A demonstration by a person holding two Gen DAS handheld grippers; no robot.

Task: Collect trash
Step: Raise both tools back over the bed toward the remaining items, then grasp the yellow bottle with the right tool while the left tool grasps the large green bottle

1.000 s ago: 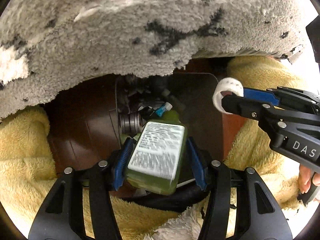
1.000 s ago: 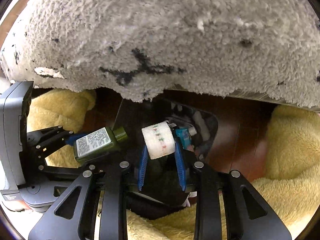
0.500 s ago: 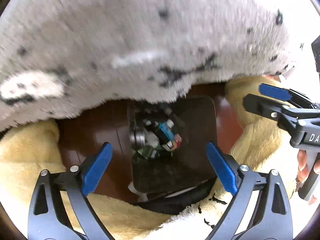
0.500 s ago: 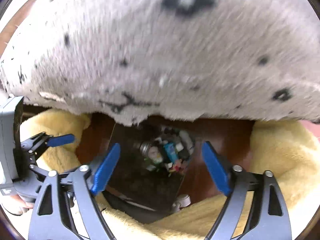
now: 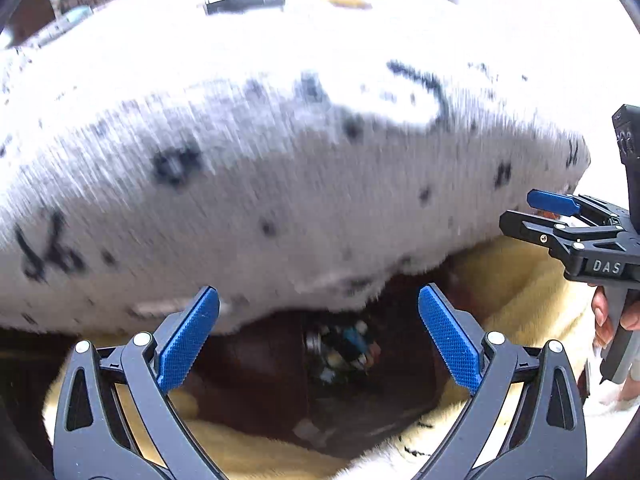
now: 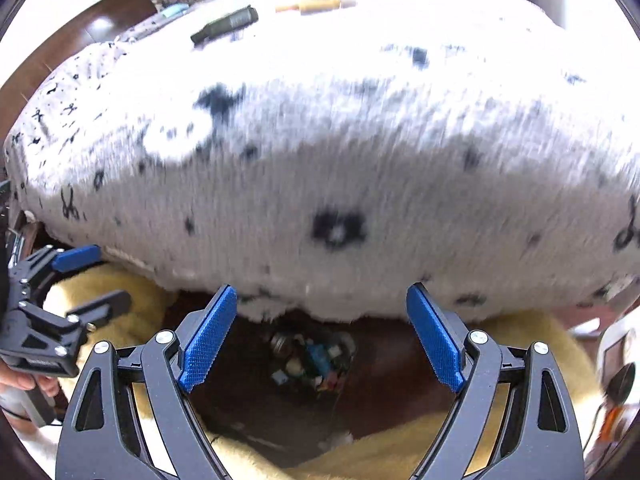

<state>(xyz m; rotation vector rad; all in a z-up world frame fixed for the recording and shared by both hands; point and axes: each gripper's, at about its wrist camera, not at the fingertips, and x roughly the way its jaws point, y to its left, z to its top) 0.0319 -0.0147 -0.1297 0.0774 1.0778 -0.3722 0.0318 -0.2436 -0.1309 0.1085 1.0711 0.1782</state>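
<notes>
Now both the left gripper (image 5: 319, 340) and right gripper (image 6: 322, 338) gape empty; reaching for the dark tube (image 6: 224, 25) on the speckled grey fleece blanket (image 6: 320, 160) could snag the pile.

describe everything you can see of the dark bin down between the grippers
The bin is dark, apparently lined with a black bag, and sits on brown floor below the shaggy grey spotted blanket, with yellow fleece around it. Its open mouth faces up. Inside lies a blurred heap of small trash: white, blue and red bits. Nothing grips it; both grippers hang open above.
</notes>
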